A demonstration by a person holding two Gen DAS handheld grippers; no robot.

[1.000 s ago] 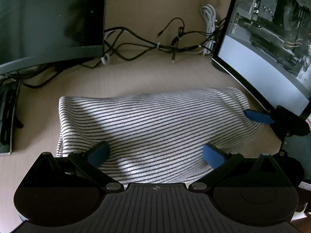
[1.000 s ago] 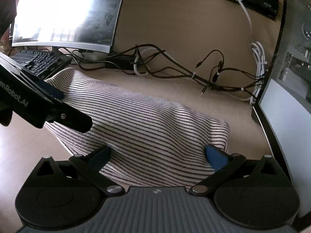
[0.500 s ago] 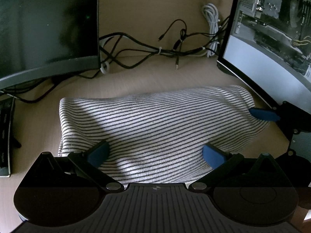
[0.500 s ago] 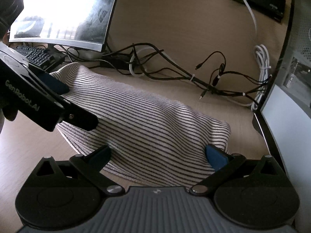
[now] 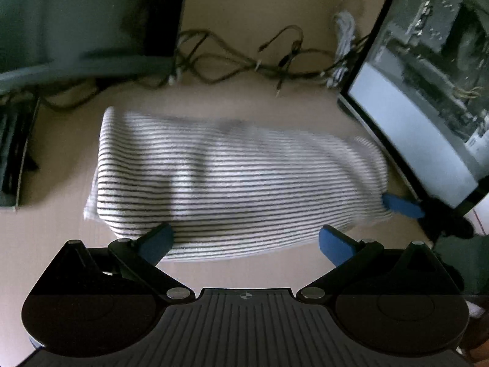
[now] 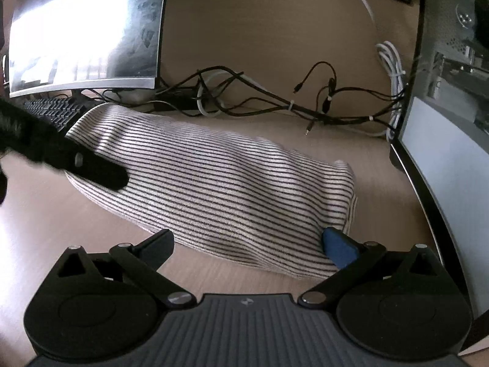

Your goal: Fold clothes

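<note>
A folded white garment with thin black stripes (image 5: 238, 183) lies on the wooden desk; it also shows in the right wrist view (image 6: 232, 189). My left gripper (image 5: 244, 241) is open, its blue pads at the garment's near edge, holding nothing. My right gripper (image 6: 250, 244) is open at the garment's near right edge; its right pad touches the cloth. In the left wrist view the right gripper's blue fingertip (image 5: 400, 206) sits at the garment's right end. In the right wrist view the left gripper's black finger (image 6: 97, 171) lies over the garment's left end.
A dark monitor (image 5: 76, 15) stands at the back left, with a keyboard (image 6: 52, 111) under it. A tangle of cables (image 6: 275, 101) runs along the back. A PC case (image 5: 428, 76) stands on the right. Bare wooden desk (image 6: 61, 214) lies to the left.
Both grippers have pulled back toward me, so the garment's near edge now lies at the fingertips rather than between them. The garment stays folded on the desk.
</note>
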